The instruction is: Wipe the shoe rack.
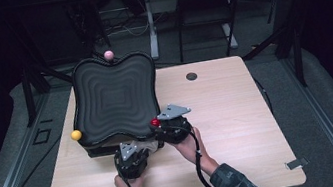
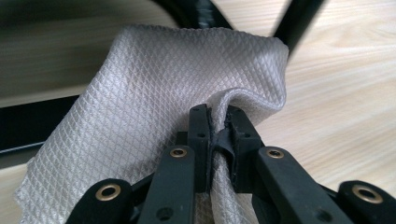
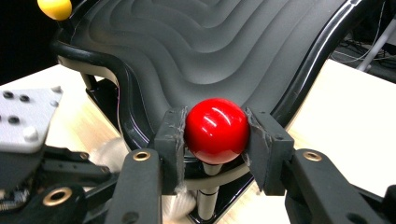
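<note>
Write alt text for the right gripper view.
The right gripper clamps a glossy red ball knob on a short post at the near corner of a black rippled tray. A yellow ball knob sits at the top left, over the light wooden table.

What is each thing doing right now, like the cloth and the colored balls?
cloth: bunched, pinched in the left gripper
red ball: on its post, clamped by the right gripper
yellow ball: free, at the tray's corner
pink ball: free, at the far edge
wavy black tray: tilted, nothing on it
</note>
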Motion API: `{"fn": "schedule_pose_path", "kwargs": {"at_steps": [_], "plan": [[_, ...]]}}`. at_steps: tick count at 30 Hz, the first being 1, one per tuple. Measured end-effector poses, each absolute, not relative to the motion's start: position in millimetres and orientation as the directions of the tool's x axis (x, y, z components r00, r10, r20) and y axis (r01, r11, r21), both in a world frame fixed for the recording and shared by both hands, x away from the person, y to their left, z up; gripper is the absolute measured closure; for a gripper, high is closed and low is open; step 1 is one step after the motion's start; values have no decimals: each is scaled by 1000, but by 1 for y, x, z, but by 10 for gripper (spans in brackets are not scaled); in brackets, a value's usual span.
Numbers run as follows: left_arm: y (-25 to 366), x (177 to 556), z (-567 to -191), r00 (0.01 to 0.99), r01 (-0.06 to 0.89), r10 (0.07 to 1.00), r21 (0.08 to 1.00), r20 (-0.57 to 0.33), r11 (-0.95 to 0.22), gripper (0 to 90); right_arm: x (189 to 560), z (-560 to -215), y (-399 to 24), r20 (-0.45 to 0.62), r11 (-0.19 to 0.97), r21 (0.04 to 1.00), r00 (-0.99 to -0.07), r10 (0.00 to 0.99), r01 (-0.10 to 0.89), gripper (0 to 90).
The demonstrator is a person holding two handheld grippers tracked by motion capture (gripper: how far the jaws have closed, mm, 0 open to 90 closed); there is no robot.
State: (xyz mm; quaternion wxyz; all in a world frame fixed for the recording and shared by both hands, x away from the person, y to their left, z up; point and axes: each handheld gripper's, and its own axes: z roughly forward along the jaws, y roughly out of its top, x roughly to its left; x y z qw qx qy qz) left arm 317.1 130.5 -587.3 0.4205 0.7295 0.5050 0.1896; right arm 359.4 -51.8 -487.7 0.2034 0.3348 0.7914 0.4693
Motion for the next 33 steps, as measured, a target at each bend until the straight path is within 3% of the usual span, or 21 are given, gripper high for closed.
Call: {"fn": "schedule_pose_path", "kwargs": {"at_steps": [6, 11, 20, 33], "plan": [[121, 317, -587, 487, 567, 857, 807, -169, -163, 815, 359, -488, -51, -9, 337, 878, -692, 721, 339, 596], [126, 313, -587, 477, 570, 857, 812, -197, -130, 816, 359, -488, -51, -14, 341, 877, -693, 721, 338, 596], [165, 301, -579, 373, 557, 913, 827, -169, -75, 819, 359, -489, -51, -23, 348, 875, -691, 722, 335, 596], [242, 297, -579, 145, 579, 981, 815, -132, 24, 823, 359, -489, -50, -21, 349, 876, -696, 718, 334, 596]]}}
